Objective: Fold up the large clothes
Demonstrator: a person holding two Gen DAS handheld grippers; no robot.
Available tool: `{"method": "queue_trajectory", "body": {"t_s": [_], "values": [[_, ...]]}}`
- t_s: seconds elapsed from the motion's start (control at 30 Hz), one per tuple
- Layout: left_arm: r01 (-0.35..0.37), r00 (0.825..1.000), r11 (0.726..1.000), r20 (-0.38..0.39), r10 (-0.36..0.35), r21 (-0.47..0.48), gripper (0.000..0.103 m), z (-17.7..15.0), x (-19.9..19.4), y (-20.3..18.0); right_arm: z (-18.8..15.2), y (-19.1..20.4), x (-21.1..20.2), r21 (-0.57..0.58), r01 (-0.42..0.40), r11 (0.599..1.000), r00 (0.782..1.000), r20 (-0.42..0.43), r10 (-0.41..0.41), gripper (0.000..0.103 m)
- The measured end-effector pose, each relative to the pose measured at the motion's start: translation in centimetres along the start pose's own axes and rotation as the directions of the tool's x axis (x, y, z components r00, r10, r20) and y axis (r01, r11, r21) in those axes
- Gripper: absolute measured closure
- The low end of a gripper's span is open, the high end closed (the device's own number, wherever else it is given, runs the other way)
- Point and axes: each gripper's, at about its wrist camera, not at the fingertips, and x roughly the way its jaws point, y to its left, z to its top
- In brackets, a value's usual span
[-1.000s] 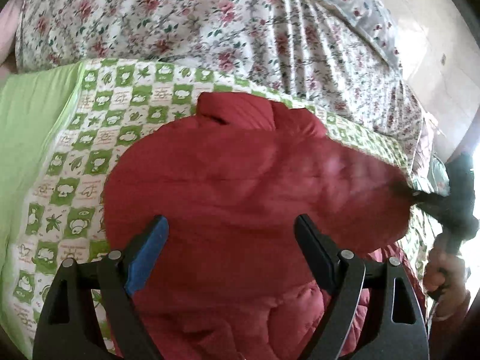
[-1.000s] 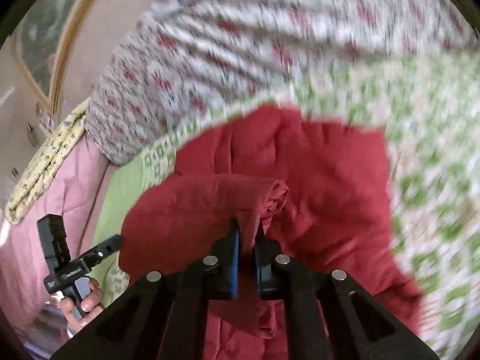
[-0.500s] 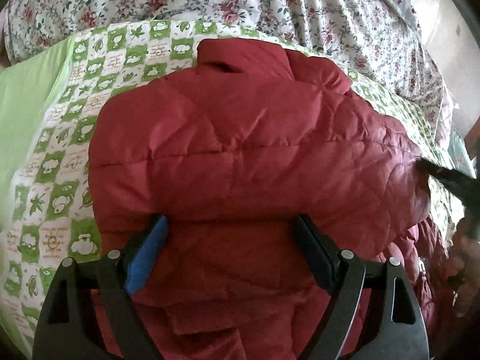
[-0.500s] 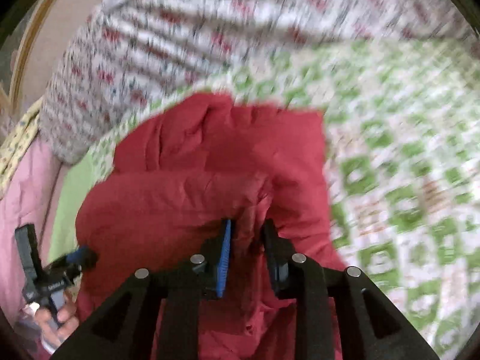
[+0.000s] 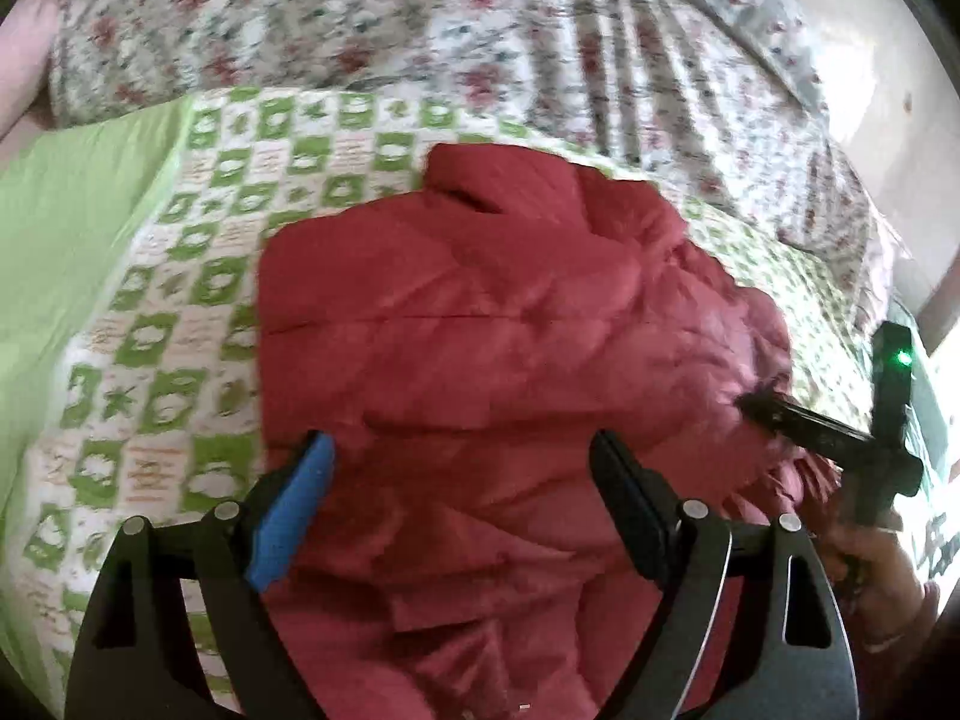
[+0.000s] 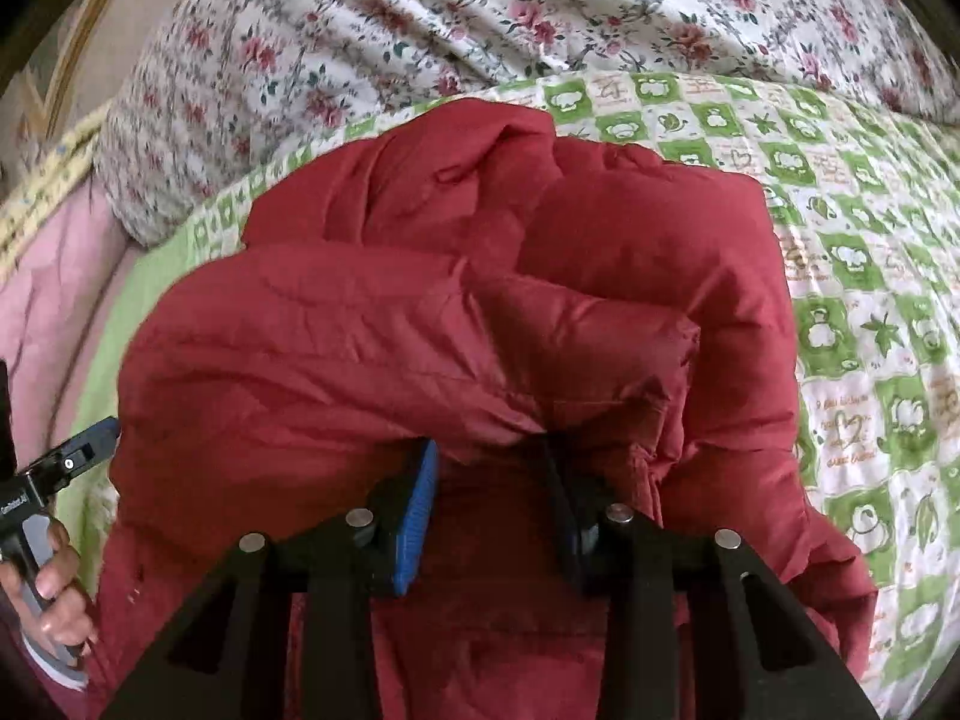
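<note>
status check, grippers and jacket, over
Left hand-held gripper open above the red quilted puffer jacket. Right hand-held gripper open, folded sleeve released. Nothing blocking.

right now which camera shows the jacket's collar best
The right wrist view: the collar of the red jacket is sharp there, raised at the far end toward the floral quilt. The left wrist view shows it too, but blurred by motion.
</note>
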Motion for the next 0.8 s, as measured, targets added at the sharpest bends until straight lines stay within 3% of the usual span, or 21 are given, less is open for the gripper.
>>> {"method": "queue_trajectory", "body": {"t_s": [0.1, 0.17, 0.27, 0.57, 0.73, 0.8], "values": [[-0.058, 0.994, 0.997, -0.092, 0.054, -0.048, 0.013, -0.6, 2.8, 2.2, 0.1, 0.6, -1.5, 0.001, 0.001, 1.0, 0.999, 0.037, -0.001, 0.065], [-0.017, 0.995, 0.994, -0.102, 0.006, -0.107, 0.007, -1.1, 3.8, 3.7, 0.0, 0.6, -2.4, -0.006, 0.024, 1.0, 0.997, 0.078, -0.024, 0.065], [0.039, 0.991, 0.98, -0.118, -0.062, -0.193, 0.003, -1.5, 4.7, 5.4, -0.4, -0.2, -0.8, -0.01, 0.043, 0.999, 0.999, 0.015, -0.042, 0.064], [0.006, 0.994, 0.986, -0.107, -0.024, -0.168, 0.002, -1.9, 4.7, 4.6, -0.5, -0.8, 0.5, 0.003, 0.014, 1.0, 1.0, 0.007, -0.014, 0.064], [-0.005, 0.997, 0.985, -0.077, -0.009, -0.173, 0.003, -2.6, 2.0, 4.4, -1.0, -1.0, -2.5, 0.056, -0.034, 0.998, 0.999, 0.022, 0.033, 0.064], [0.002, 0.998, 0.984, -0.064, -0.014, -0.177, 0.003, -3.2, 0.3, 4.4, -1.7, -0.6, -4.2, 0.054, -0.046, 0.997, 0.999, 0.022, 0.045, 0.057]]}}
